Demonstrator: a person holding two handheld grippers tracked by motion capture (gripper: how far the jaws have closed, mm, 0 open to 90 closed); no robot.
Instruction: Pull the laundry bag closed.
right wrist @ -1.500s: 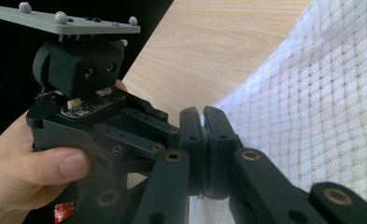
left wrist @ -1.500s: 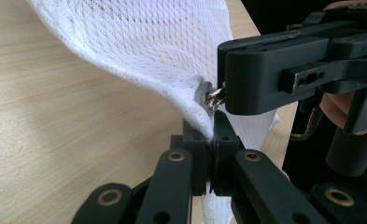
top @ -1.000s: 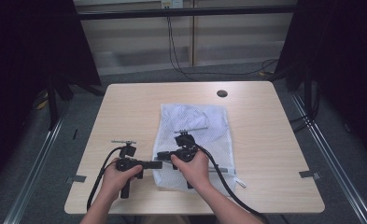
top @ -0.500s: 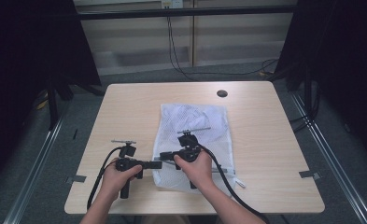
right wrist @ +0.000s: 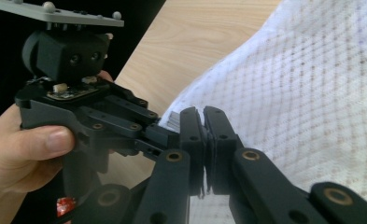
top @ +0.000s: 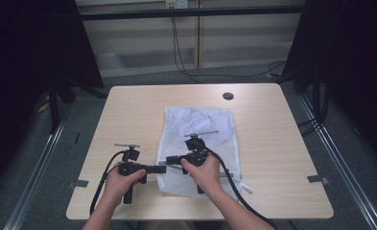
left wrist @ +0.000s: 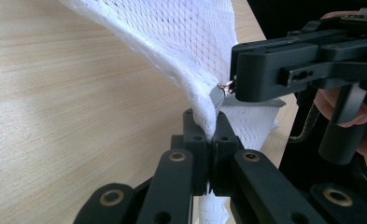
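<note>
A white mesh bag (top: 200, 124) lies flat in the middle of the table. My left gripper (top: 163, 168) is at the bag's near left edge, and in the left gripper view it (left wrist: 208, 126) is shut on a fold of the mesh (left wrist: 181, 37). Just beyond it, my right gripper (top: 169, 159) points left toward it. Its jaw tips (left wrist: 235, 77) pinch the small metal zipper pull (left wrist: 224, 87). In the right gripper view its jaws (right wrist: 203, 114) are shut at the bag's edge (right wrist: 312, 93), with the left gripper (right wrist: 162, 135) right against them.
The light wooden table (top: 128, 110) has a dark round grommet (top: 228, 96) near its far edge. A white cord end (top: 246, 188) sticks out from the bag's near right corner. Cables trail from both grippers toward the front edge.
My right gripper has shifted slightly to the right along the bag's edge. The left gripper has stayed put, still holding the mesh.
</note>
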